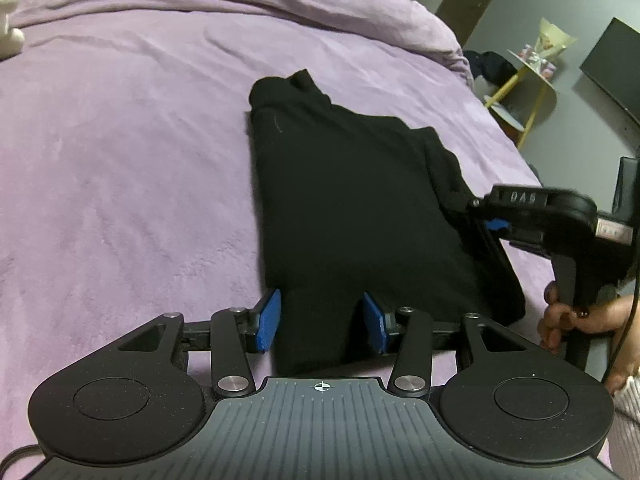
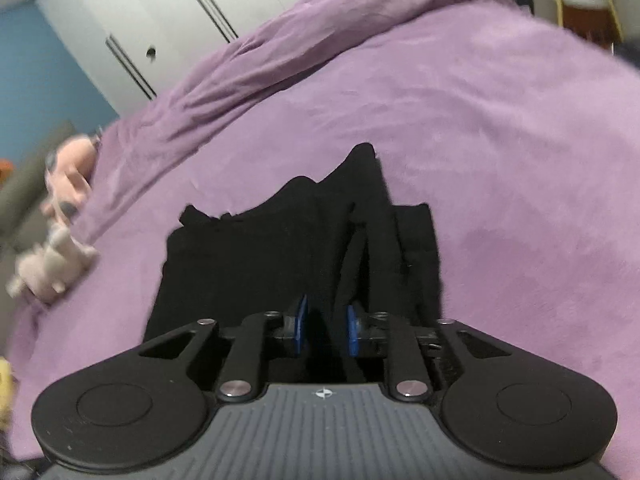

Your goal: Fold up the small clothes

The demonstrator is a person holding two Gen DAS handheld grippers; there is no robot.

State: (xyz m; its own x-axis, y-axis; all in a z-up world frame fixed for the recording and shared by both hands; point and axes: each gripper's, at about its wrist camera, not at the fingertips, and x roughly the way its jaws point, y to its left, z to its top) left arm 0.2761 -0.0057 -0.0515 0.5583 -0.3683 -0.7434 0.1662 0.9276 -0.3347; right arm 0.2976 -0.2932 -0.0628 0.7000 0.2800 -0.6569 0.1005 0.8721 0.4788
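Observation:
A black garment (image 1: 348, 200) lies folded on the purple bed cover (image 1: 120, 200), collar end away from me. My left gripper (image 1: 322, 322) is at its near edge. Its blue pads (image 1: 270, 318) stand well apart and press a thick ridge of the black cloth between them. In the left wrist view my right gripper (image 1: 490, 226) is at the garment's right edge, held by a hand (image 1: 560, 320). In the right wrist view that right gripper (image 2: 326, 326) hovers over the garment (image 2: 280, 248), its pads a little apart. A loose black strand runs up between them, not pinched.
Plush toys (image 2: 56, 264) lie at the bed's left side beside a rumpled fold of the cover (image 2: 240, 64). Beyond the bed's right edge stand a yellow-legged side table (image 1: 532, 76) and a dark screen (image 1: 616, 64). White wardrobe doors (image 2: 160, 20) are behind the bed.

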